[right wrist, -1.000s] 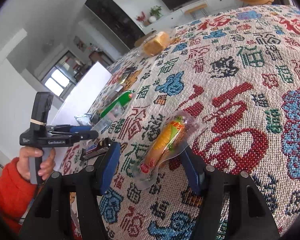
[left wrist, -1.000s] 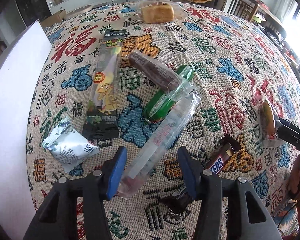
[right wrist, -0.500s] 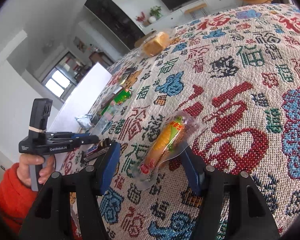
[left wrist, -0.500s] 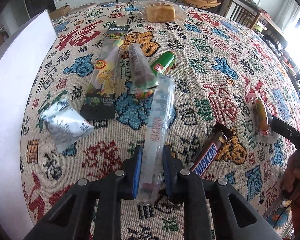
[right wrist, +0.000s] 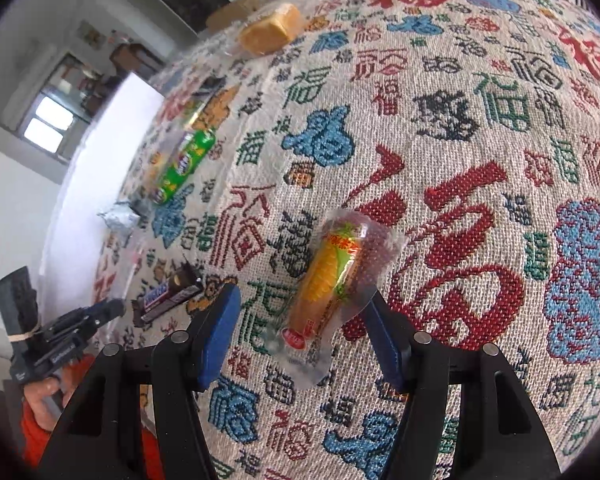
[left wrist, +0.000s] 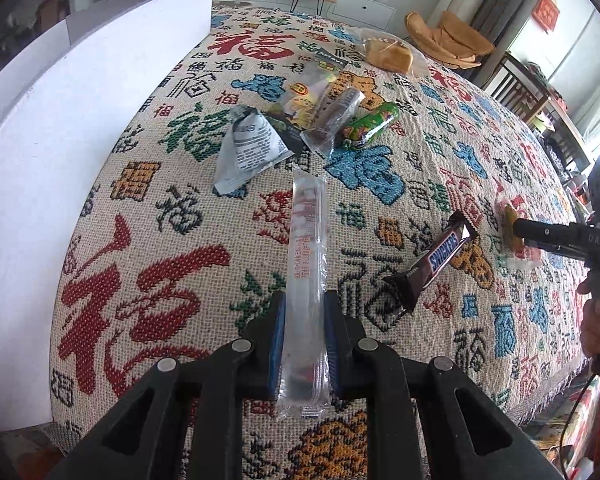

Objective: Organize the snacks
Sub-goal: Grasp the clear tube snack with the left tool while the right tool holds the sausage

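Note:
My left gripper (left wrist: 302,336) is shut on the near end of a long clear-wrapped snack stick (left wrist: 306,248), which points away from me over the patterned tablecloth (left wrist: 148,280). The right gripper (right wrist: 302,300) stands open, its blue pads on either side of a corn sausage packet (right wrist: 328,280) lying on the cloth. That right gripper (left wrist: 556,236) also shows at the right edge of the left wrist view, beside the corn packet (left wrist: 514,228). A Snickers bar (left wrist: 432,264) lies between the two grippers.
A silver pouch (left wrist: 248,148), a dark stick packet (left wrist: 334,120), a green sausage (left wrist: 370,126) and a cartoon-printed packet (left wrist: 308,96) cluster ahead. Bagged bread (left wrist: 390,54) sits farther back. A white board (left wrist: 60,140) runs along the left. A hand in a red sleeve (right wrist: 40,396) holds the left gripper.
The left jaws closed on the clear stick, pulled it off the pile, and carried it left toward the white board. The right gripper tilted downward over the corn packet, staying open.

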Tool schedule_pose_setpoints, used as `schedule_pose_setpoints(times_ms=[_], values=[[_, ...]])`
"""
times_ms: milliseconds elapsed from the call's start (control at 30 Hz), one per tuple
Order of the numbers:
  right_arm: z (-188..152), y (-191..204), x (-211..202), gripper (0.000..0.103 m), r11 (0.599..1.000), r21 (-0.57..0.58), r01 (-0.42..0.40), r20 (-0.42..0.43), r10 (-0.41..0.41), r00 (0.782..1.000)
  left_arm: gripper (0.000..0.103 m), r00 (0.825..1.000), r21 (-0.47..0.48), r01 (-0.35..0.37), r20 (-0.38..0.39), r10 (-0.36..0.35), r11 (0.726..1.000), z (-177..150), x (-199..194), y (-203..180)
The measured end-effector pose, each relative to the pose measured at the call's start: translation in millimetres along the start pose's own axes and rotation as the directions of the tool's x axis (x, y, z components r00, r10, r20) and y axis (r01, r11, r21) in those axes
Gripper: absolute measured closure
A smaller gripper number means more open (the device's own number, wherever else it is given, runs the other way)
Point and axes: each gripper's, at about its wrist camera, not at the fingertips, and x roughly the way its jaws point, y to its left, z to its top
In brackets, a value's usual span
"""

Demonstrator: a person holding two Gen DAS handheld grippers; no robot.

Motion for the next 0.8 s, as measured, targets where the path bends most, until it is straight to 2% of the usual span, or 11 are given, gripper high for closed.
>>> schedule_pose_setpoints(times_ms=[100,200,267,333,400,467,533,600,800], values=[[15,7,6,0.037,0.998,-0.008,0.069,-0.045,-0.069,0.997,0.084,0.999,0.023,-0.041,-0.008,0.041,0.999,-1,2,3],[24,11,15,0.041,0.993,-0.025,0.119,-0.105,-0.120,0.987,0.072,0.998,0.032,-0.056,-0.012,0.057,0.998,-1,6,4],[25,12,20,0.051,0.986,-0.045,0.159,-0.131,-0.164,0.978,0.051,0.998,0.034,-0.057,-0.005,0.057,0.998,0,7,3],[25,16,21,0.066,0.979,-0.082,0.187,-0.136,-0.197,0.971,0.044,0.997,0.042,-0.079,0.000,0.079,0.996,1,10,0],[24,20,18,0.070,0.981,-0.103,0.163,-0.133,-0.176,0.975,0.047,0.995,0.057,-0.097,0.008,0.097,0.994,3,12,-2],[23,26,10,0.084,0.977,-0.141,0.160,-0.105,-0.176,0.979,0.084,0.994,0.062,-0.110,0.021,0.109,0.992,4,11,-1],[24,31,-2,0.095,0.981,-0.150,0.127,-0.082,-0.140,0.987,0.085,0.999,0.015,-0.053,0.008,0.052,0.999,6,9,10],[23,38,-12,0.098,0.977,-0.174,0.122,-0.064,-0.135,0.989,0.086,1.000,-0.031,-0.023,0.013,0.023,0.999,6,6,20],[28,49,-32,0.099,0.970,-0.217,0.112,-0.026,-0.120,0.992,0.086,0.998,-0.087,0.028,0.060,-0.023,0.996,6,-17,34]])
